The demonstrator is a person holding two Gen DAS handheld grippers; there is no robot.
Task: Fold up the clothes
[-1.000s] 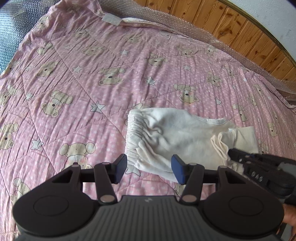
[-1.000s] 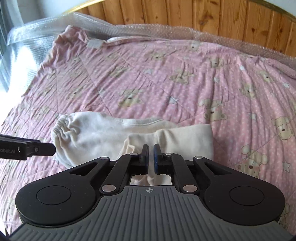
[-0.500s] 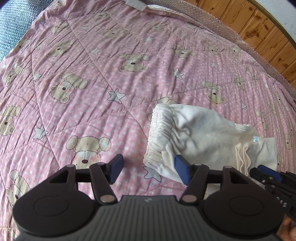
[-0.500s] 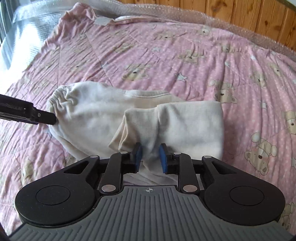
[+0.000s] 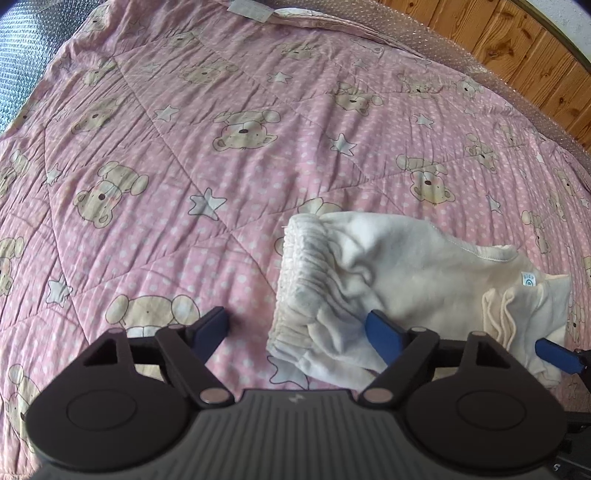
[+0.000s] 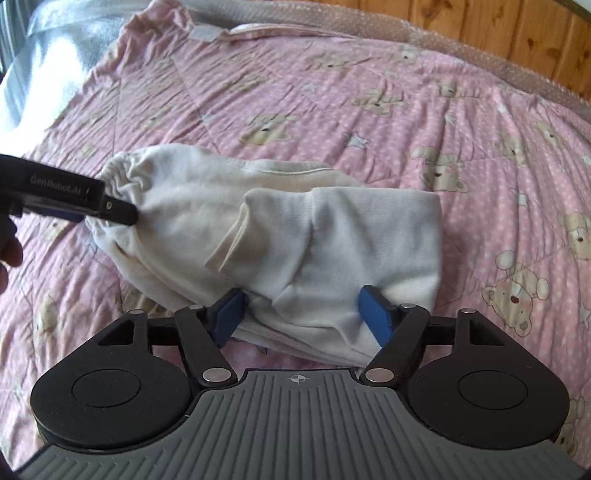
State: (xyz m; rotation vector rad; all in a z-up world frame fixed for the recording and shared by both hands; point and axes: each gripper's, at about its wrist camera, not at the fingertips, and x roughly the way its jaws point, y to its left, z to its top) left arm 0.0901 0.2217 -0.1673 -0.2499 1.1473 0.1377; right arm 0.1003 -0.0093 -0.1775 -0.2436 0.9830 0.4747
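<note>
Cream trousers (image 5: 399, 280) lie folded on a pink bear-print quilt (image 5: 221, 155). The elastic waistband (image 5: 299, 280) faces left and the folded legs lie on top at the right. My left gripper (image 5: 295, 332) is open and empty over the waistband's near corner. My right gripper (image 6: 301, 314) is open and empty, its pads either side of the near edge of the folded legs (image 6: 332, 240). In the right wrist view the left gripper's finger (image 6: 118, 212) sits at the waistband. In the left wrist view a blue right fingertip (image 5: 557, 354) shows at the far right.
A wooden headboard (image 6: 498, 29) edged with bubble wrap runs behind the quilt. A silvery mat (image 6: 55, 55) lies beyond the quilt's left side. A white label (image 5: 251, 9) is on the quilt's far edge.
My right gripper opened from shut and let the folded legs drop onto the trousers. My left gripper opened wider and shifted left, toward the waistband.
</note>
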